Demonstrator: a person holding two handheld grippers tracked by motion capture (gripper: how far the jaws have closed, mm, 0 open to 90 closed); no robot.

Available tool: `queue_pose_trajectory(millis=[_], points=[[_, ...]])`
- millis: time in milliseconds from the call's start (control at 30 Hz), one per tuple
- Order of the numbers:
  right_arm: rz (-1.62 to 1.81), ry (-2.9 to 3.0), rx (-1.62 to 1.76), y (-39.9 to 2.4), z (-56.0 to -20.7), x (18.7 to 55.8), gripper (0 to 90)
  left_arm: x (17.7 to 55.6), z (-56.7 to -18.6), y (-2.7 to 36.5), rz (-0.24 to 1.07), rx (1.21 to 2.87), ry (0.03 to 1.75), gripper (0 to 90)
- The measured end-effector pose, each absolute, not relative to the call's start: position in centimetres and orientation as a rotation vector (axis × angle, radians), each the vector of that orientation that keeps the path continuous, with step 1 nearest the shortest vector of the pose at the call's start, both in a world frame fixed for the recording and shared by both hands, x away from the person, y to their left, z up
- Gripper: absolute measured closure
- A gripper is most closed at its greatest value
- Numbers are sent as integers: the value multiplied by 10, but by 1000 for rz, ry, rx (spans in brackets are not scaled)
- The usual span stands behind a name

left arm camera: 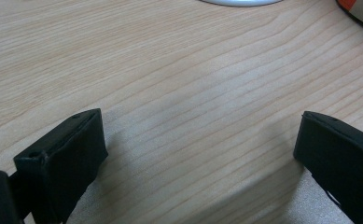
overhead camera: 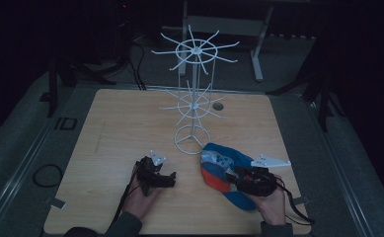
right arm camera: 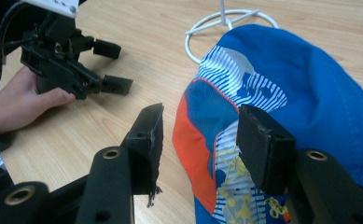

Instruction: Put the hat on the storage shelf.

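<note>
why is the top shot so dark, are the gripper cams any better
High view: dim and bluish, surroundings nearly black, white rack stands out. Left gripper view: bright, table grain sharp, soft shadow between the jaws. Right gripper view: well lit, cap colours vivid, near jaws slightly soft.

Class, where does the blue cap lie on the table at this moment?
In the high view the blue cap lies near the table's front right, beside the white rack's ring base, with the right gripper at it.

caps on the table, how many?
1. A blue and orange cap lies at the table's near right, beside the white rack's base, under the right gripper.
</note>
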State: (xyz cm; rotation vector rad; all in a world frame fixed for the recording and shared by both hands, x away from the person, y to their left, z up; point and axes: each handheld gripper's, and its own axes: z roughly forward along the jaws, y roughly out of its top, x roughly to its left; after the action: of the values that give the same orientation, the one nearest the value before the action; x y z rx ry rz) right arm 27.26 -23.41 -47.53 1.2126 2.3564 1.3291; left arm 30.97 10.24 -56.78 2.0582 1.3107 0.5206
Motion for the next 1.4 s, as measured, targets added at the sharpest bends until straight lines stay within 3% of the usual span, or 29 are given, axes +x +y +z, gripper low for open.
queue_pose_trajectory(millis=[200, 1400], points=[[1323, 2370, 1205, -232, -476, 272, 551, 310, -568, 102, 520, 2058, 1311, 26], [1070, 2477, 1070, -222, -443, 283, 505, 310, -568, 102, 518, 2060, 1311, 26]])
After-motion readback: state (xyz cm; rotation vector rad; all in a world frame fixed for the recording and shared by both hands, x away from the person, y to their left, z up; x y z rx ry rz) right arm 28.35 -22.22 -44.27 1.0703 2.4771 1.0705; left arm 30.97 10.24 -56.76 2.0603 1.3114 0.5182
